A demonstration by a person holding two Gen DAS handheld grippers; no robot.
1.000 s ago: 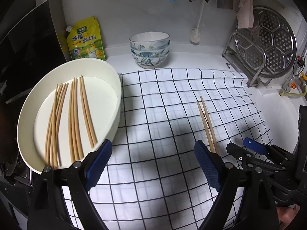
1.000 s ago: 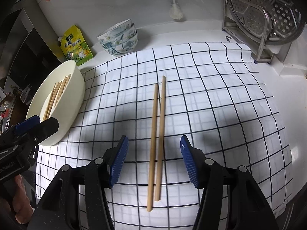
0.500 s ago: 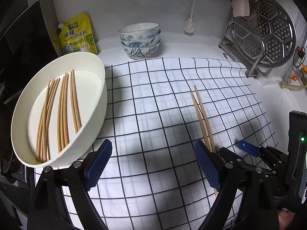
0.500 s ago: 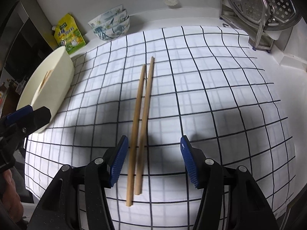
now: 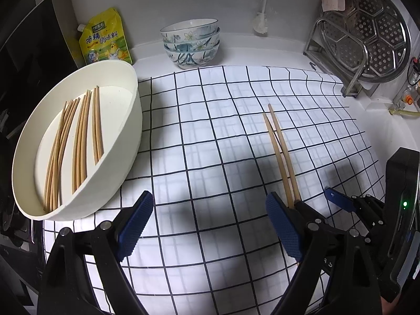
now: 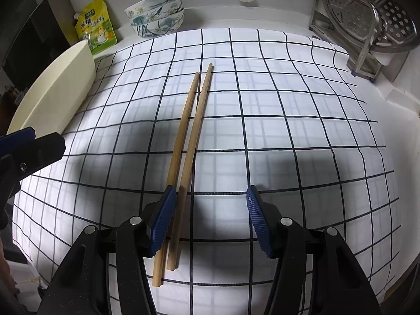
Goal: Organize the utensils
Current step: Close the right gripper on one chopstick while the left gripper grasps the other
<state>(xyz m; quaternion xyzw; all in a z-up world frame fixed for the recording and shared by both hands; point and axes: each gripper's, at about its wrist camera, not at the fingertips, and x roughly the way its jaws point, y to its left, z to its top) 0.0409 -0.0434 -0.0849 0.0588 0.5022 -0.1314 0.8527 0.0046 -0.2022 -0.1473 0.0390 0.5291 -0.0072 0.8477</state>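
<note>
Two wooden chopsticks lie side by side on the checked cloth. My right gripper is open and low over their near ends, which lie just inside its left finger. In the left wrist view the chopsticks lie right of centre, and the right gripper sits at their near end. My left gripper is open and empty above the cloth. A cream oval dish at the left holds several chopsticks.
Stacked patterned bowls and a yellow seasoning pouch stand at the back by the wall. A metal rack with a steamer plate stands at the back right. The dish wall shows at the left of the right wrist view.
My right gripper has come down and forward over the near ends of the two chopsticks, staying open. My left gripper has drifted slightly and stays open.
</note>
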